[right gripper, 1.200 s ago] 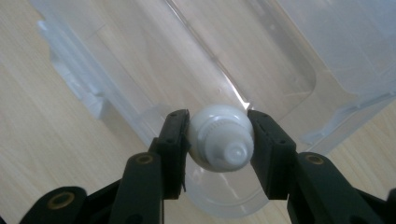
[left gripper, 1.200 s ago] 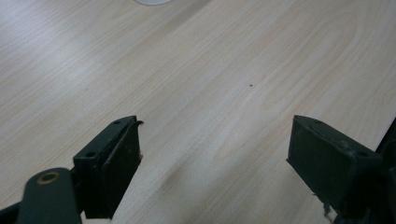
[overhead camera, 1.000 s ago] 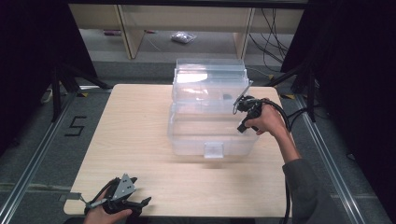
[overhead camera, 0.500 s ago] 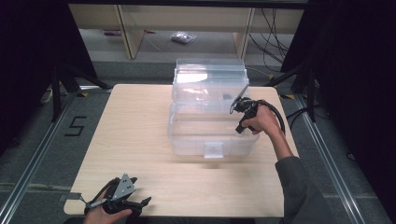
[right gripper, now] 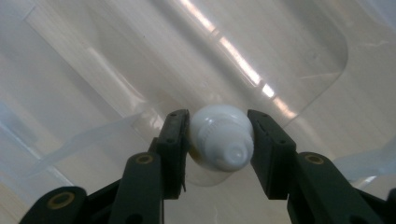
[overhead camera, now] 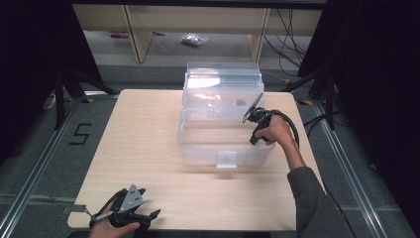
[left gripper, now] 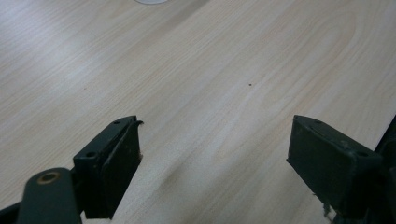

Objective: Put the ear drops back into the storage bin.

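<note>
White-capped squeeze bottle [right gripper: 220,138], clamped in right claw [right gripper: 219,140] over the open clear plastic storage bin [overhead camera: 225,144]: lower steadily inside before release; left claw [left gripper: 215,172], wide and empty, resting on the wooden surface [overhead camera: 148,148].

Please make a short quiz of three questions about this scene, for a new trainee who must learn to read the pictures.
1. True or false: the right hand-held gripper is shut on a white bottle.
2. Where is the left hand-held gripper? A) inside the clear plastic box B) low over the near left part of the wooden table C) on the floor
3. In a few words: how do the jaws of the left hand-held gripper stand, and what is between them?

Key
1. True: both pads press the bottle's sides, over the open clear box.
2. B.
3. Wide apart; nothing between them, only bare table beyond.
</note>
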Available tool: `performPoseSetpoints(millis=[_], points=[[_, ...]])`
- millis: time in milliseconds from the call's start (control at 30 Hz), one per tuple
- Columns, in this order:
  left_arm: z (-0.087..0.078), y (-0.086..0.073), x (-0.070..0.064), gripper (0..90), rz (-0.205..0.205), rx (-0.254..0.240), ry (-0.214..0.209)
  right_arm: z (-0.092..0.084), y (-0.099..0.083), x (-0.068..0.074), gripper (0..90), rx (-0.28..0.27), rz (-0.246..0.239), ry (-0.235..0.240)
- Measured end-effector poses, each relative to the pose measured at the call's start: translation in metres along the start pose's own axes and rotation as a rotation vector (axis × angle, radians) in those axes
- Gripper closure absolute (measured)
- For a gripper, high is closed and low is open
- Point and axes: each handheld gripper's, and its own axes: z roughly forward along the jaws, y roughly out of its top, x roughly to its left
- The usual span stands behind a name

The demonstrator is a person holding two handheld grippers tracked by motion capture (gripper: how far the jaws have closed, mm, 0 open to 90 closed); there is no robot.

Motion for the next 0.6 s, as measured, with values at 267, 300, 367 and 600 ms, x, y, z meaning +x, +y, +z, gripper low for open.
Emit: performPoseSetpoints(millis=[267, 300, 367, 600], points=[[0.000, 0.000, 0.000, 16.5, 0.001, 0.002, 0.001, 0.008, -0.001, -0.001, 60.1, 0.015, 0.003, 0.002], [0.000, 0.000, 0.000, 16.5, 0.001, 0.002, 0.001, 0.009, -0.001, -0.001, 60.1, 0.020, 0.001, 0.004], [0.000, 0.000, 0.000, 16.5, -0.001, -0.002, -0.007, 0.009, 0.000, 0.002, 60.1, 0.032, 0.034, 0.006], [0.000, 0.000, 0.000, 16.5, 0.001, 0.002, -0.001, 0.013, 0.003, 0.002, 60.1, 0.041, 0.008, -0.004]])
